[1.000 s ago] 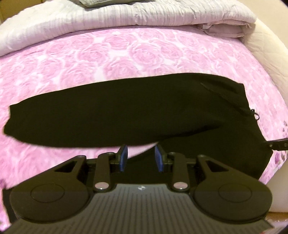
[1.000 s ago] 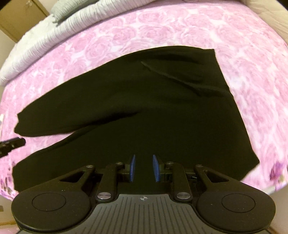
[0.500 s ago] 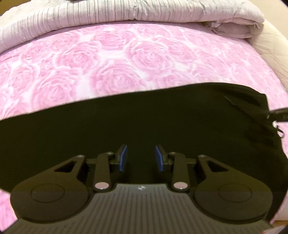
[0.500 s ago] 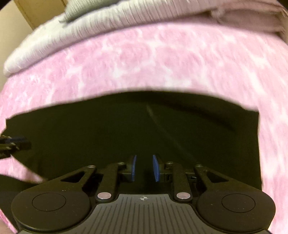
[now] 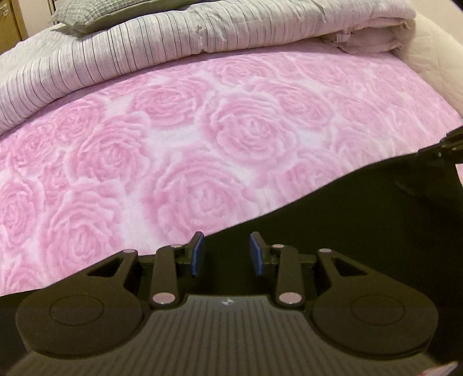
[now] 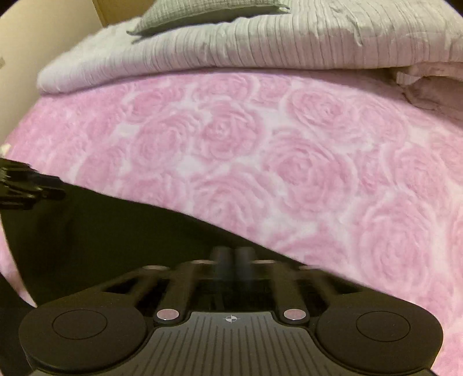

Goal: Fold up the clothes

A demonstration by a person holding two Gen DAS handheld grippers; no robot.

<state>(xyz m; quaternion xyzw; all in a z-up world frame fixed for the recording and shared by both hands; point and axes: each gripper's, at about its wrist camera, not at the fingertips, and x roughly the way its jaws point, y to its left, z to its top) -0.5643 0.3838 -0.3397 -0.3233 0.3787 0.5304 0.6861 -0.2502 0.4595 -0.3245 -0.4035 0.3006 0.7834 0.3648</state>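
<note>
One black garment [image 5: 361, 231] lies on the pink rose-patterned bedspread [image 5: 202, 138], spanning the near edge of both views. The left gripper [image 5: 227, 254] hangs over its edge, jaws spread, pinching nothing. The right gripper [image 6: 231, 260] has just snapped its jaws together over the cloth; whether cloth is caught cannot be told. One striped grey quilt [image 5: 115, 55] and one grey pillow [image 6: 208, 11] lie behind.

1. This was a home bedroom: a bed [image 5: 202, 150] under a pink rose-patterned blanket [image 6: 289, 173].
2. At twelve o'clock lay a folded striped comforter [image 5: 144, 49] and a grey pillow [image 6: 208, 11].
</note>
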